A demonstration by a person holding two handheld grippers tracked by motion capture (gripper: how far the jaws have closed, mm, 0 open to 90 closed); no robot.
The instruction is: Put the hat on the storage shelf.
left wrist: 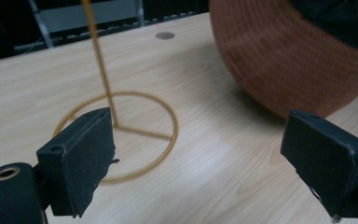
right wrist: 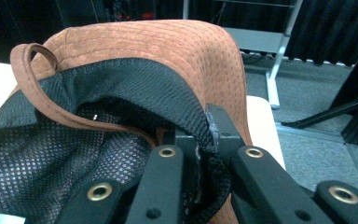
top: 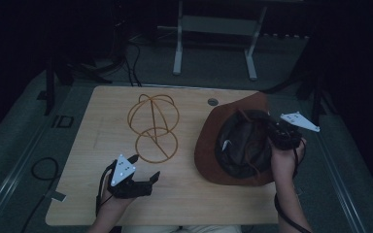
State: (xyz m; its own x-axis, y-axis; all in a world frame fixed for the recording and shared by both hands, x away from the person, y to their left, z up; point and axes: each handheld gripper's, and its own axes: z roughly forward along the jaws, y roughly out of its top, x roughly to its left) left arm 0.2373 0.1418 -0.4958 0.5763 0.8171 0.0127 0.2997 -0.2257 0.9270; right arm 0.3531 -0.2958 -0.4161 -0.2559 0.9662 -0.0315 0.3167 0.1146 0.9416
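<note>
Right tongs clamped on brown hat edge; left tongs wide apart beside wire stand.

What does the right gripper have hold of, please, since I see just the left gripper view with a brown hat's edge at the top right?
Observer: The right gripper is shut on the brown hat, pinching its brim and black mesh lining.
Operator: Is the hat upright?
Observer: No, its opening faces up in the high view.
Operator: What tops the gold rod here?
Observer: The wire hat stand carries a domed frame of hoops.
</note>
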